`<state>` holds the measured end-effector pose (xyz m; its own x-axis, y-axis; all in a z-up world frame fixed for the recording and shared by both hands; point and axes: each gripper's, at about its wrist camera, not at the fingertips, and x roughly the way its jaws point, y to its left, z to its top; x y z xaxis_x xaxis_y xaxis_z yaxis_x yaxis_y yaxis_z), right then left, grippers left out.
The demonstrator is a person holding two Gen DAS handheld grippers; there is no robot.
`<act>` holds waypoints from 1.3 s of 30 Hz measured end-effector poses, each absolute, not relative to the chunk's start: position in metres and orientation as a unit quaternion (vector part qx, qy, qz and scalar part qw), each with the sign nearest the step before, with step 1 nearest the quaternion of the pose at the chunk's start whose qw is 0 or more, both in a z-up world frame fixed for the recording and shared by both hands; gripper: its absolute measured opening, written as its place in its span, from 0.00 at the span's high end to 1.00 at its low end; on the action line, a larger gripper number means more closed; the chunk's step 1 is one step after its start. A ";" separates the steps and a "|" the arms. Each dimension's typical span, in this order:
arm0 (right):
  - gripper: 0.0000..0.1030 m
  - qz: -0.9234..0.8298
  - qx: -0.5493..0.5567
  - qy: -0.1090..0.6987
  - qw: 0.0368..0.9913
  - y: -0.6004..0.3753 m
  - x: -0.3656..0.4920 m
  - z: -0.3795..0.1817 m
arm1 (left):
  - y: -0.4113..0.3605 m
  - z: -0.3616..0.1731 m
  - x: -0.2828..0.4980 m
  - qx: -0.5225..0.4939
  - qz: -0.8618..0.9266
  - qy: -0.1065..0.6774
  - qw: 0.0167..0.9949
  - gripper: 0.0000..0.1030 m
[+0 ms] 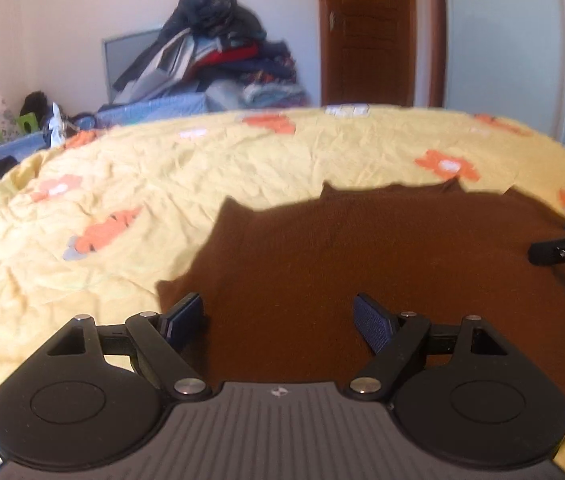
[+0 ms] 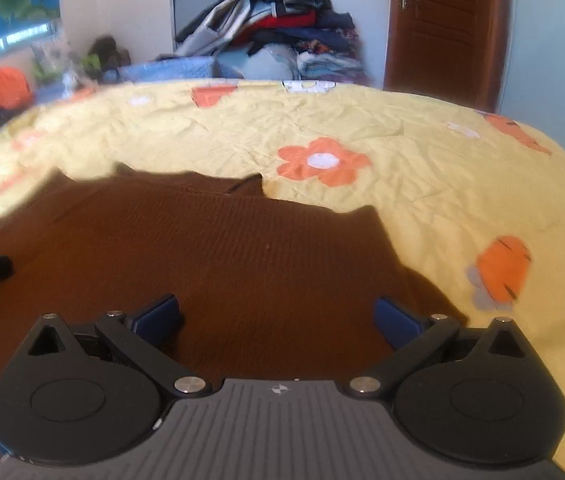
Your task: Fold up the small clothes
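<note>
One brown knit top [image 1: 362,256] lies spread out flat on the bed [image 1: 162,184]. It is dark brown all over, with thin ribs in the knit. Its far edge has little bumps and a small notch in the middle. The bed cover is yellow with orange flowers, and it is wrinkly.

Two grippers show. The left gripper [image 1: 282,320] hangs over the near left part of the top, and its jaws are wide apart with nothing between them but the brown cloth below. The right gripper [image 2: 278,320] hangs over the near right part of the top, and its jaws are wide apart too. Each one has two blue pads [image 2: 158,316]. I cannot tell if the pads touch the cloth.

The top sits by the near edge of the bed. One big pile of clothes [image 2: 278,28] sits past the far edge. One brown door [image 2: 446,24] stands behind.
</note>
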<state>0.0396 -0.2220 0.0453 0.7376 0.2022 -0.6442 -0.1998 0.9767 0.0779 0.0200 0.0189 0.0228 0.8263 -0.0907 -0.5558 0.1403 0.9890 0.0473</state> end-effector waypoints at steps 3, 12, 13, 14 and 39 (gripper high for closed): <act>0.00 0.118 0.040 0.323 0.938 -0.237 0.032 0.059 | 0.027 0.034 0.044 0.052 -0.047 0.293 0.953 0.20; 0.11 0.064 0.043 0.392 0.917 -0.261 0.128 0.048 | 0.047 0.019 0.155 -0.044 -0.029 0.407 0.912 0.42; 0.29 0.080 0.043 0.411 0.907 -0.259 0.136 0.042 | 0.046 0.020 0.157 -0.038 -0.030 0.402 0.914 0.67; 0.45 0.089 0.036 0.410 0.907 -0.256 0.139 0.040 | 0.045 0.021 0.156 -0.037 -0.035 0.395 0.917 0.87; 0.05 0.118 -0.029 0.351 0.928 -0.235 0.031 0.041 | 0.002 0.023 0.051 0.063 -0.038 0.337 0.939 0.36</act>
<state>0.0307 -0.2352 0.0413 0.7252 0.1996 -0.6590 -0.2399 0.9703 0.0299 0.0507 0.0025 0.0229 0.7706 -0.0291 -0.6366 0.1133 0.9893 0.0919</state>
